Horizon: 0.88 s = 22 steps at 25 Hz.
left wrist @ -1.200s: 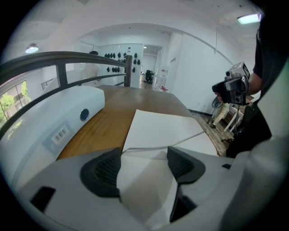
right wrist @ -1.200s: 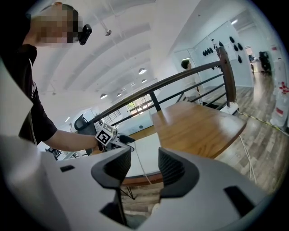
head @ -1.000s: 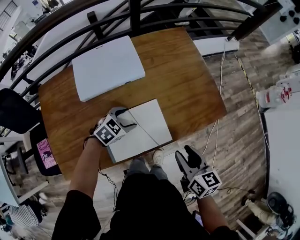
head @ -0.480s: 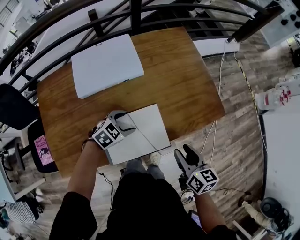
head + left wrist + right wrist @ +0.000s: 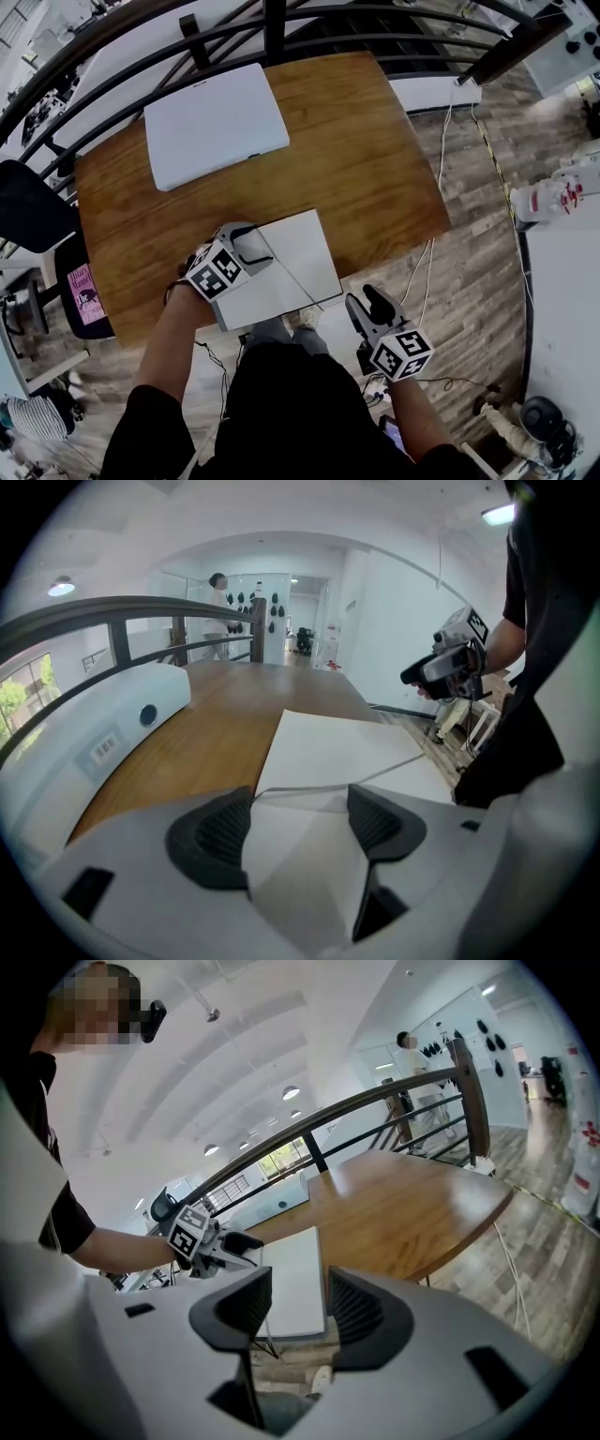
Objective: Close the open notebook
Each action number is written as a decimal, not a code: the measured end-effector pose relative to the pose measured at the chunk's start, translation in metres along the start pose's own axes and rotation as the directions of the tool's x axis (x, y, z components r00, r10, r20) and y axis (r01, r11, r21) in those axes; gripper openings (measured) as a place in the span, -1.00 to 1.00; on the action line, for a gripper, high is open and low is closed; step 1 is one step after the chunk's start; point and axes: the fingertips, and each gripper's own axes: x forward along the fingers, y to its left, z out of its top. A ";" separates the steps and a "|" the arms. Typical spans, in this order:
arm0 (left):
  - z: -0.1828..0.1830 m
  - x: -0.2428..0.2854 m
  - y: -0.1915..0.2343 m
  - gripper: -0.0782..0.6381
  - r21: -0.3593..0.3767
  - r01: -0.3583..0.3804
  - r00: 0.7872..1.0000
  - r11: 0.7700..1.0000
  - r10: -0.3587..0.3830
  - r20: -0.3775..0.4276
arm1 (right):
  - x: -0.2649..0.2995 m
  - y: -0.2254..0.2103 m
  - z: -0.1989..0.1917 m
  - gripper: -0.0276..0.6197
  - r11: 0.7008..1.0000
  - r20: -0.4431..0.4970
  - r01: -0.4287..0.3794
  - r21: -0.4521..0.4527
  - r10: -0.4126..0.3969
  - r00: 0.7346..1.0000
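Observation:
The white notebook (image 5: 291, 258) lies at the near edge of the wooden table (image 5: 375, 169). A thin line runs slantwise across its top, the edge of a raised sheet (image 5: 328, 742). My left gripper (image 5: 251, 246) rests over the notebook's left part. Its jaws (image 5: 300, 822) stand apart, and the lifted, creased sheet lies between them. My right gripper (image 5: 366, 300) hangs off the table's near edge over the floor, open with nothing between its fingers (image 5: 298, 1307). From there I see the notebook (image 5: 292, 1274) and the left gripper (image 5: 234, 1246).
A flat white closed case (image 5: 214, 124) lies at the table's far left. A dark railing (image 5: 272, 28) runs behind the table. A black chair (image 5: 33, 216) stands at the left. Cables (image 5: 436, 187) trail over the plank floor on the right.
The left gripper has shifted slightly along the notebook's left side. The right gripper has sunk a little beside the table's edge. The notebook looks the same.

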 end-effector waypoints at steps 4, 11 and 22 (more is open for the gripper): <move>0.001 -0.006 -0.001 0.12 -0.005 -0.064 0.998 0.998 0.064 0.020 | 0.009 -0.003 -0.007 -0.34 1.000 -0.044 -0.003 -0.029 0.001 0.999; -0.016 -0.082 -0.023 0.13 -0.318 -0.323 0.912 0.891 0.383 0.148 | 0.025 0.010 -0.002 -0.34 0.991 -0.090 -0.095 -0.093 0.086 0.992; -0.086 -0.130 -0.085 0.13 -0.808 -0.301 0.772 0.506 0.627 0.105 | 0.040 0.047 0.008 -0.34 0.941 -0.161 -0.278 -0.192 0.249 0.955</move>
